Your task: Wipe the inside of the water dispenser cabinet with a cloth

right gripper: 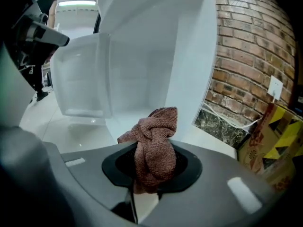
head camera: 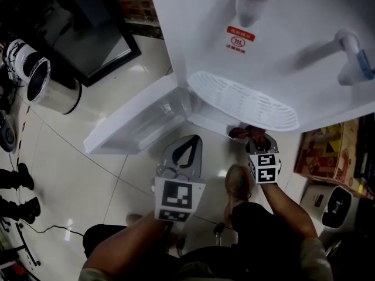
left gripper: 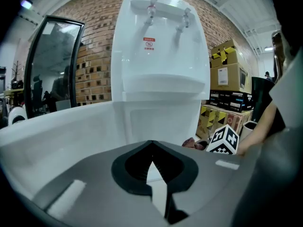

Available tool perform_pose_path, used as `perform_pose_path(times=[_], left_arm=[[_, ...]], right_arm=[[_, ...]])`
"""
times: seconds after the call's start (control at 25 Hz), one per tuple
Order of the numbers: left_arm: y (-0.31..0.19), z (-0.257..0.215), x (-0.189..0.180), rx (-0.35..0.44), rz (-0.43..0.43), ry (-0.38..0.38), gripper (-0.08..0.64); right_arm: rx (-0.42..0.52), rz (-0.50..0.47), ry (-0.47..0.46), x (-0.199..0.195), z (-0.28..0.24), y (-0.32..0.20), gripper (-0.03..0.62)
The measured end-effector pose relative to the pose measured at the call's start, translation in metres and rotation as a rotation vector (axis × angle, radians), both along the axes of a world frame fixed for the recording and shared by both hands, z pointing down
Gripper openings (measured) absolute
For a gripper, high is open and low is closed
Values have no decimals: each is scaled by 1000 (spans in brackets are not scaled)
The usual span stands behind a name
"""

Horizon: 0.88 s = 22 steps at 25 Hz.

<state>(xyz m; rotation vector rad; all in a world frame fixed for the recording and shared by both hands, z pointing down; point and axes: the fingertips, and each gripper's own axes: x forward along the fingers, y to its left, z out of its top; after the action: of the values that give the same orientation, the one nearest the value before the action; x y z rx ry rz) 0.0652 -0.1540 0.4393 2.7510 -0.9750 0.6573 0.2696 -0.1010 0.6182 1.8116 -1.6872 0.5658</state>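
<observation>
Cabinet door [head camera: 132, 122]: swung wide open, lying toward 9 o'clock from the water dispenser [head camera: 281, 45] in the head view. Its inner face is turned up toward the camera.

Left gripper [head camera: 187, 150]: jaws together with nothing between them. It hangs near the free edge of the door, apart from it, with the cabinet mouth at about 1 o'clock.

Cabinet [right gripper: 151, 56]: the white cavity under the drip tray [head camera: 243, 101]. In the right gripper view it opens dead ahead at 12 o'clock, with the door panel off at 10 o'clock.

Cloth [right gripper: 156, 148]: a brown terry wad standing up out of the right jaws. In the head view it is just at the lower edge of the cabinet mouth. I cannot tell whether it touches any wall.

Right gripper [head camera: 259, 140]: clamped on the cloth and tilted downward, just in front of the opening.

Cloth axis: it runs 6 to 12 o'clock along the jaw line. The bunched free end leads, leaning slightly toward 1 o'clock into the cavity.

Nearer hand: the right, clearly; the left stands back.

Step in hand, as I judge it: carrying the cloth in, wiping not yet begun.

Next move calls for: a push toward 12 o'clock until the wad presses on an inner wall.
</observation>
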Motion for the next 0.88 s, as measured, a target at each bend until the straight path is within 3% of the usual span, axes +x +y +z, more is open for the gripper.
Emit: perform_pose_path(times=[0.28, 0.6, 0.72, 0.88], left_arm=[[-15, 8, 18, -20, -2, 17, 0], [-17, 6, 25, -28, -2, 38, 0], [-21, -1, 12, -19, -29, 44, 0], [-23, -18, -11, -1, -63, 64, 0]], right_arm=[[-204, -35, -22, -1, 63, 10, 107], [-300, -11, -76, -3, 88, 15, 107], [-267, -36, -105, -23, 71, 6, 107], [-99, -111, -123, -64, 17, -34, 107]])
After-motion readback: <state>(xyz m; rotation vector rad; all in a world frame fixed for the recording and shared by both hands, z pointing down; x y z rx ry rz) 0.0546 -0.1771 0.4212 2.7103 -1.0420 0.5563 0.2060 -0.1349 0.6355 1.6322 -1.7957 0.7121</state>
